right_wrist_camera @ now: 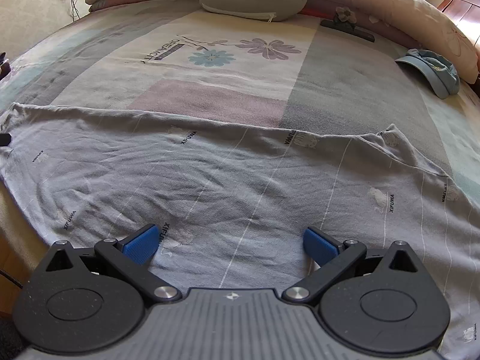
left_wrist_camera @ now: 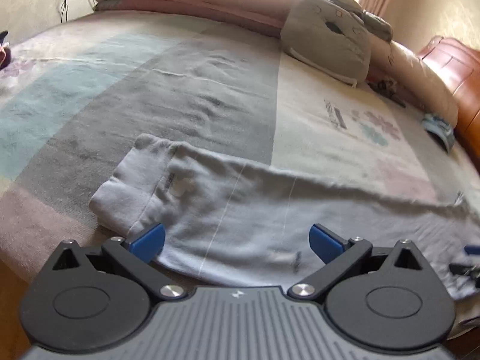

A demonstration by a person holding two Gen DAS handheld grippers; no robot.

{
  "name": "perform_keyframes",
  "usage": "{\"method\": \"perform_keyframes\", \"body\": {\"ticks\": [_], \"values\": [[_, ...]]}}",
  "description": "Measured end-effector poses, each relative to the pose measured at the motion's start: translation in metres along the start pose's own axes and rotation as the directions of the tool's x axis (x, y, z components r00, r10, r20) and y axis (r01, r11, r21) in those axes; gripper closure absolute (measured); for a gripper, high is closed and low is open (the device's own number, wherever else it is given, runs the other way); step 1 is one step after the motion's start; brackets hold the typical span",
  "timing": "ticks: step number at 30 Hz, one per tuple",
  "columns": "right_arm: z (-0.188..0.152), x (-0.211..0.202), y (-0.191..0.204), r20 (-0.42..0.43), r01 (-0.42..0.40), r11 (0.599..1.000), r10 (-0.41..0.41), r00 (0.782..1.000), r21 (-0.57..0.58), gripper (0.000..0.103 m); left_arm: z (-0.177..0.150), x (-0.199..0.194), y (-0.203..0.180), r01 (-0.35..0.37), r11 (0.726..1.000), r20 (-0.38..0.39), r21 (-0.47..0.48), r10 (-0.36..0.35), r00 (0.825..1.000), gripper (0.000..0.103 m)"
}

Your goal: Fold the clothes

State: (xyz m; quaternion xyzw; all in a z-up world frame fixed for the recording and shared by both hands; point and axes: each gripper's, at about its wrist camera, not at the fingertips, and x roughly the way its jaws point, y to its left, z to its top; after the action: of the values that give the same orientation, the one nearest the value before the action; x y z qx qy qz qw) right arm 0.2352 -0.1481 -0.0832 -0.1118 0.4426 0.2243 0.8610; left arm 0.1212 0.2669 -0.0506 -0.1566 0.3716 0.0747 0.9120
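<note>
Pale blue garment [right_wrist_camera: 240, 174] lying spread along near edge of bed [right_wrist_camera: 216, 99] (thin white stripes, small printed logos). Left gripper [left_wrist_camera: 237, 240] hovering over its cuffed end, jaws released. Right gripper [right_wrist_camera: 229, 241] hovering over its middle, jaws released, gripping nothing.

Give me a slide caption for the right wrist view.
Open right gripper hovers over light-blue XIFUWA-print pyjama trousers spread on patchwork bedsheet.
</note>
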Motion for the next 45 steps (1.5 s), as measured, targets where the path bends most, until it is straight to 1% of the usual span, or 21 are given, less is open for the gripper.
{"method": "perform_keyframes", "body": {"ticks": [2, 4, 7, 9, 12, 14, 16, 18, 21, 22, 23, 25, 26, 27, 30, 32, 34, 36, 38, 40, 45], "values": [[0.000, 0.000, 0.000, 0.002, 0.000, 1.000, 0.000, 1.000, 0.000, 0.000, 0.010, -0.003, -0.003, 0.027, 1.000, 0.037, 0.013, -0.028, 0.999, 0.001], [0.001, 0.000, 0.000, 0.002, 0.001, 1.000, -0.001, 1.000, 0.002, 0.000, 0.021, 0.004, -0.006, 0.041, 0.998, 0.057, 0.037, -0.043, 0.997, 0.001], [0.000, 0.000, 0.002, 0.003, 0.007, 1.000, -0.007, 1.000, 0.005, 0.000, 0.029, 0.027, -0.001, 0.050, 0.998, 0.035, 0.031, -0.051, 0.998, 0.001], [-0.001, 0.000, 0.002, 0.006, 0.009, 1.000, -0.009, 1.000, 0.008, 0.000, 0.029, 0.042, 0.008, 0.016, 1.000, -0.006, 0.004, -0.016, 1.000, 0.003], [-0.001, 0.000, 0.003, 0.010, 0.014, 1.000, -0.014, 1.000, 0.011, 0.000, 0.034, 0.032, 0.007, -0.001, 1.000, 0.020, -0.030, 0.002, 1.000, 0.003], [-0.001, -0.001, 0.003, 0.008, 0.018, 1.000, -0.018, 1.000, 0.011, 0.000, 0.037, 0.021, 0.001, 0.001, 1.000, 0.045, -0.032, 0.000, 0.999, 0.003], [0.005, -0.002, 0.005, -0.026, 0.029, 0.999, -0.028, 0.999, 0.019, 0.000, 0.037, 0.016, -0.008, 0.051, 0.999, 0.038, 0.013, -0.051, 0.998, 0.003], [0.012, -0.007, 0.010, -0.015, 0.023, 1.000, -0.023, 1.000, 0.011, 0.000, 0.033, 0.016, -0.021, 0.075, 0.993, 0.011, 0.089, -0.076, 0.997, 0.002], [0.021, -0.017, 0.026, 0.051, -0.040, 0.998, 0.042, 0.998, -0.052, 0.000, 0.019, 0.026, -0.034, 0.073, 0.978, -0.044, 0.197, -0.066, 0.997, 0.002], [0.023, -0.018, 0.033, 0.067, -0.054, 0.996, 0.059, 0.996, -0.075, 0.000, 0.014, 0.031, -0.032, 0.051, 0.977, -0.063, 0.207, -0.039, 0.997, 0.002], [0.023, -0.016, 0.039, 0.066, -0.064, 0.993, 0.070, 0.995, -0.095, 0.000, 0.010, 0.036, -0.031, 0.030, 0.975, -0.079, 0.218, -0.013, 0.997, 0.002], [0.018, -0.006, 0.047, 0.040, -0.090, 0.988, 0.096, 0.995, -0.125, 0.000, 0.005, 0.036, -0.030, -0.005, 0.966, -0.059, 0.259, 0.021, 0.998, 0.002], [0.011, 0.000, 0.048, 0.018, -0.091, 0.987, 0.094, 0.995, -0.133, 0.000, 0.007, 0.036, -0.028, -0.007, 0.967, -0.060, 0.253, 0.023, 0.998, 0.002], [0.003, 0.002, 0.047, 0.022, -0.086, 0.987, 0.090, 0.996, -0.135, 0.000, 0.008, 0.036, -0.026, -0.009, 0.969, -0.062, 0.247, 0.025, 0.998, 0.002], [-0.019, -0.002, 0.042, 0.108, -0.083, 0.988, 0.098, 0.989, -0.130, 0.000, 0.015, 0.034, -0.022, -0.010, 0.974, -0.059, 0.228, 0.024, 0.998, 0.002], [-0.019, -0.004, 0.044, 0.103, -0.073, 0.989, 0.087, 0.991, -0.130, 0.000, 0.021, 0.031, -0.024, 0.021, 0.973, -0.049, 0.230, -0.010, 0.999, 0.002], [-0.009, -0.006, 0.048, 0.073, -0.048, 0.992, 0.057, 0.996, -0.120, 0.000, 0.026, 0.027, -0.026, 0.051, 0.972, -0.040, 0.231, -0.043, 0.998, 0.002], [0.002, -0.010, 0.050, 0.085, -0.012, 0.993, 0.022, 0.996, -0.118, 0.000, 0.024, 0.032, -0.028, 0.069, 0.970, -0.065, 0.232, -0.055, 0.996, 0.002], [0.016, -0.011, 0.051, 0.121, -0.001, 0.993, 0.016, 0.993, -0.120, 0.000, 0.021, 0.040, -0.029, 0.066, 0.970, -0.092, 0.234, -0.045, 0.995, 0.002], [0.032, 0.000, 0.049, 0.118, -0.007, 0.994, 0.020, 0.993, -0.109, 0.000, 0.019, 0.043, -0.029, 0.054, 0.969, -0.102, 0.240, -0.030, 0.994, 0.002], [0.063, 0.049, 0.041, 0.075, -0.017, 0.997, 0.023, 0.997, -0.072, 0.000, 0.021, 0.042, -0.029, 0.059, 0.970, -0.113, 0.237, -0.033, 0.993, 0.002]]}}
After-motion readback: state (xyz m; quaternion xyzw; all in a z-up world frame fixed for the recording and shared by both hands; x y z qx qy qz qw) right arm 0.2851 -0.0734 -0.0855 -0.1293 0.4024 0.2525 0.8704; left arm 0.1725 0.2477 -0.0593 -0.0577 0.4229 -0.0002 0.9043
